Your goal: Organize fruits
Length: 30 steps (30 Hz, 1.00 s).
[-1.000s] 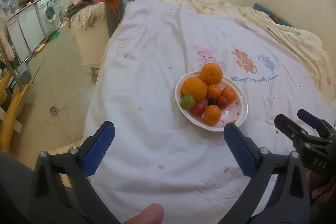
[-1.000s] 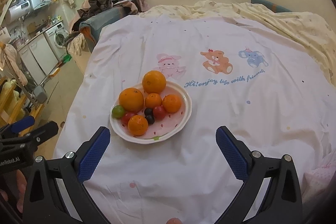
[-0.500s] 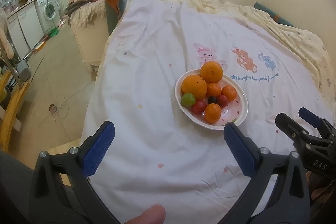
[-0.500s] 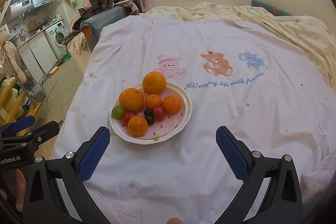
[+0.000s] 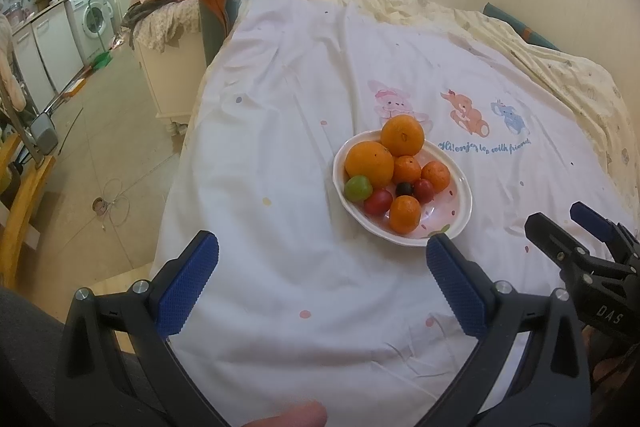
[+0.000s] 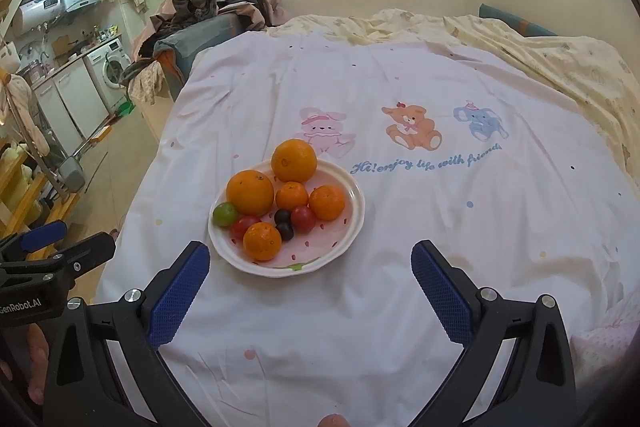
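Two big oranges point(image 6: 250, 192) sit at 10 and 12 o'clock on the plate point(image 6: 344, 243); both grippers point(image 5: 320, 287) point(image 6: 310, 295) wide, a nudge may roll them onto the bed point(image 6: 440, 227)

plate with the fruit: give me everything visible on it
The plate is a shallow round dish, glossy like ceramic, white scalloped rim, pinkish well with small red specks and a green mark at the near edge. It sits flat on the white bedsheet, heaped with oranges, mandarins, cherry tomatoes, dark grapes and one green fruit. No gripper touches it.
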Tool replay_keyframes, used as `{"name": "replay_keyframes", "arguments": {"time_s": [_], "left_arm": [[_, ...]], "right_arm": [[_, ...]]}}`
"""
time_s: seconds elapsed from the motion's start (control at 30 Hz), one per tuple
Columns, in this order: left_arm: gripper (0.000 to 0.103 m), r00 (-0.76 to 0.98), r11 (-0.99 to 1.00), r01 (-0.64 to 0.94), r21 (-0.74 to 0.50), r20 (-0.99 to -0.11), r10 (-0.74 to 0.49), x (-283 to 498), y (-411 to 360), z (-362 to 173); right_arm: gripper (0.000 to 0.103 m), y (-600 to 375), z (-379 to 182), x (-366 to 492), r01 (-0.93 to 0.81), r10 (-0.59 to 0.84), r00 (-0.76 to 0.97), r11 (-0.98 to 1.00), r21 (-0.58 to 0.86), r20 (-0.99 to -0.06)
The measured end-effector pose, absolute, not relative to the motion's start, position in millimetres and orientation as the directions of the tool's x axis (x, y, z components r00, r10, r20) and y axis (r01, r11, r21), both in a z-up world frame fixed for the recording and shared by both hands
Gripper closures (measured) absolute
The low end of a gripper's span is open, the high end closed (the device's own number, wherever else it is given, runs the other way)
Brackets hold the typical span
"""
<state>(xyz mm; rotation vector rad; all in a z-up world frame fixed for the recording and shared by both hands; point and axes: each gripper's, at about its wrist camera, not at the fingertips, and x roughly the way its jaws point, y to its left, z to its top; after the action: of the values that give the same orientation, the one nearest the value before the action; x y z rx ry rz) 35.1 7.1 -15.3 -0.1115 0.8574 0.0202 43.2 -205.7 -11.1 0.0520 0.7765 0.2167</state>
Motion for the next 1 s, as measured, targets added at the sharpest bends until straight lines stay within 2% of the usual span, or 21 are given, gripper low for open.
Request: {"name": "replay_keyframes", "arguments": {"time_s": [1.0], "left_arm": [[0.0,0.643,0.992,-0.073,-0.104,-0.765,-0.033,33.4,9.2,-17.9]], "right_arm": [[0.0,-208.2,-14.2,44.6,-0.168,0.223,0.68,0.975,0.147,-0.699]]}}
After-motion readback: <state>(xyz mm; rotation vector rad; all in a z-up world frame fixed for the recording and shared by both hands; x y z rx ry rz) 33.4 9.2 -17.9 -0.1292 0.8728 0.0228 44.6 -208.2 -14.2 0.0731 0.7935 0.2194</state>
